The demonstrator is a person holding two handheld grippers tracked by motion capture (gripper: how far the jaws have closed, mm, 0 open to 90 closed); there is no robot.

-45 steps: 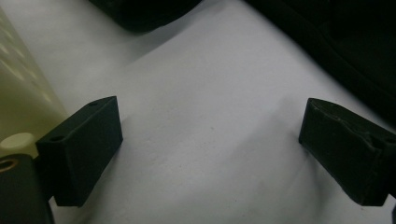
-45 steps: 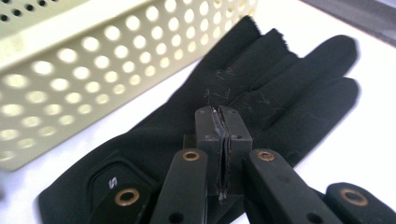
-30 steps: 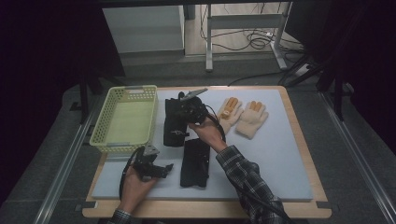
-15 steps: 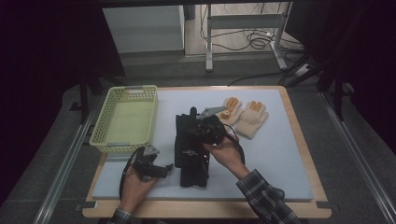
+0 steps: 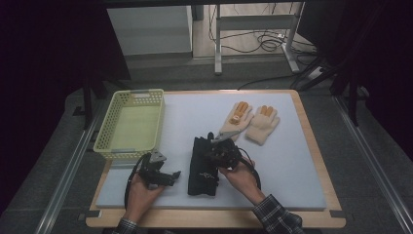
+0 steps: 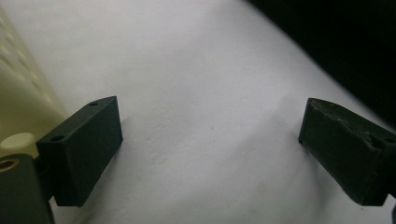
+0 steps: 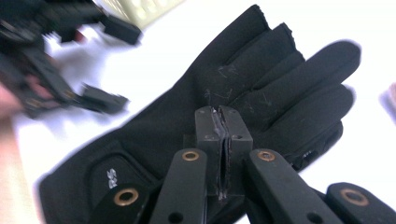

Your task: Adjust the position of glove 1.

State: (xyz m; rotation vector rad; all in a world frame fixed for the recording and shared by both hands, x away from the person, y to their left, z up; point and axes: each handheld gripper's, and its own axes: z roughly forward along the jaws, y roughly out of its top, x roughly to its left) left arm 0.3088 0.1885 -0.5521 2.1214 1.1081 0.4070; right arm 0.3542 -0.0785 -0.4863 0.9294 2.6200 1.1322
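Observation:
A black glove (image 7: 261, 88) lies on the white mat, its fingers pointing to the far side. My right gripper (image 7: 223, 126) is shut on its back near the knuckles. In the high view this right gripper (image 5: 210, 157) sits over the upper part of a black glove pile (image 5: 200, 175) at the middle of the mat, where one glove seems to overlap a second. My left gripper (image 5: 168, 176) rests on the mat just left of the pile. In its own view the left gripper (image 6: 210, 135) is open over bare mat.
A pale yellow mesh basket (image 5: 131, 124) stands at the left of the mat, and its wall (image 6: 18, 102) is close beside my left jaw. A pair of cream and orange gloves (image 5: 251, 121) lies at the back right. The wooden table edge (image 5: 214, 222) runs along the front.
My right gripper has pulled a black glove from the back of the mat toward the front, onto the other black glove. The left gripper has stayed in place.

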